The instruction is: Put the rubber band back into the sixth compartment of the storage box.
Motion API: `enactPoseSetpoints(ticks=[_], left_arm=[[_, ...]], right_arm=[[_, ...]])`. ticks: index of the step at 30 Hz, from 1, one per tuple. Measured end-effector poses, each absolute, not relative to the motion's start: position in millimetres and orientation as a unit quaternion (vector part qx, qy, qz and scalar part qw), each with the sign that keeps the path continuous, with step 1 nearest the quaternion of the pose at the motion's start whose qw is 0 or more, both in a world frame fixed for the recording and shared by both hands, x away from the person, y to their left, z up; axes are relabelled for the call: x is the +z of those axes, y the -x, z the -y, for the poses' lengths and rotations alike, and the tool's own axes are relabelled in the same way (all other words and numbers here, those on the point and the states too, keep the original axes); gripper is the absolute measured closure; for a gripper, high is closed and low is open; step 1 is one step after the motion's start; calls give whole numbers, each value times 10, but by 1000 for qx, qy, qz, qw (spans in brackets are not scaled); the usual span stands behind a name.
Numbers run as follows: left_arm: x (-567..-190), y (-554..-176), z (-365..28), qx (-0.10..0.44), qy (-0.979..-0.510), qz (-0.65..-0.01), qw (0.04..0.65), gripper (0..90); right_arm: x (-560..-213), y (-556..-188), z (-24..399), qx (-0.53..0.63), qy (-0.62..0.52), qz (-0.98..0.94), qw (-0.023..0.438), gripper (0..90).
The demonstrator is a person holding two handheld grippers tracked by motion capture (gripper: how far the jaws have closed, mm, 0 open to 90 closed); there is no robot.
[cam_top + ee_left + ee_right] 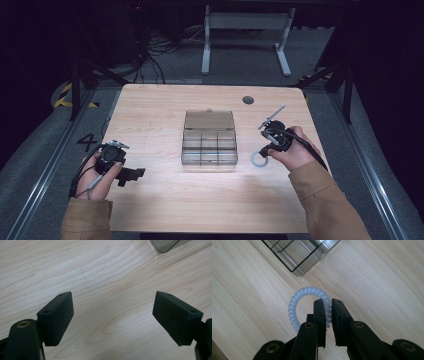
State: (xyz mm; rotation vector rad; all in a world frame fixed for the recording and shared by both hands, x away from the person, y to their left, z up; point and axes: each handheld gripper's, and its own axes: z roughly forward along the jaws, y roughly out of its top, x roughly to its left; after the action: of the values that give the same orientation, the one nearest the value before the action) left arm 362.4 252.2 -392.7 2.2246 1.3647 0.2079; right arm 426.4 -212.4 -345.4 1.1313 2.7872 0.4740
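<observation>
Right hand-held gripper [327,302] clamped on the coiled hair tie [297,302]; left hand-held gripper [112,312] wide, empty.
Carrying step: next likely needs placing it into the open compartment box [209,145] mid-worktop.

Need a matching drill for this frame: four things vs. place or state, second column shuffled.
Things:
1. left tongs
2. right tongs
3. coil ring
4. clear box

States:
A. mid-table, lid folded back
B. open over bare wood
C. pale blue, pinched on one side
D. shut on a loop

Pairs: 1-B, 2-D, 3-C, 4-A
</observation>
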Motion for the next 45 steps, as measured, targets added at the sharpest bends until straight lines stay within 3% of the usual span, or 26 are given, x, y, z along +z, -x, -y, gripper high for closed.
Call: enactPoseSetpoints(ticks=[45], left_arm=[[-3929, -3630, -2515, 75, -822, -502, 259, 178]], right_arm=[[-3202, -4636, 1494, 139, -324, -935, 44, 830]])
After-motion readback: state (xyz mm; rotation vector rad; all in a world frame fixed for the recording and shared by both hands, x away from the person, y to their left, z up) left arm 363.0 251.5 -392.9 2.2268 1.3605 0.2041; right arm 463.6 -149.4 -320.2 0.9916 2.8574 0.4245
